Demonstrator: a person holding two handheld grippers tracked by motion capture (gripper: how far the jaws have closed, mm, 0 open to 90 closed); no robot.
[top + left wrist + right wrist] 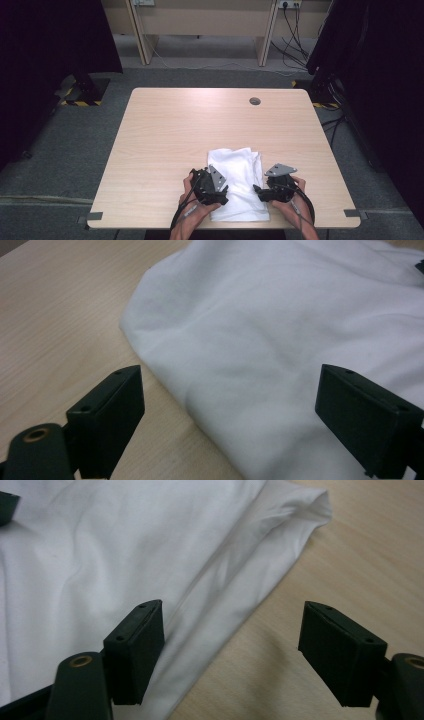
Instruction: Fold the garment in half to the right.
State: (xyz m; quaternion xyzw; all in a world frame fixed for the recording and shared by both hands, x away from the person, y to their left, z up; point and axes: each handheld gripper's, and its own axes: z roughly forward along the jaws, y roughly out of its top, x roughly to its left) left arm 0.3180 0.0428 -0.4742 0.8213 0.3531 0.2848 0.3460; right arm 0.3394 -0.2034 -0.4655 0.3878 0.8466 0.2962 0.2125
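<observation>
While the cloth (pixel 239 177) is lying folded, the left gripper (pixel 226 191) and right gripper (pixel 256 190) are gaping wide, gripping nothing

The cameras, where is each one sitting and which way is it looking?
High view: above the person's side, looking forward and down on the table; forearms, left gripper and right gripper show.
Left gripper view: rides the left gripper, facing the white cloth edge; open jaws show.
Right gripper view: rides the right gripper, facing the cloth's other edge; open jaws show.
All share the white cloth.
</observation>
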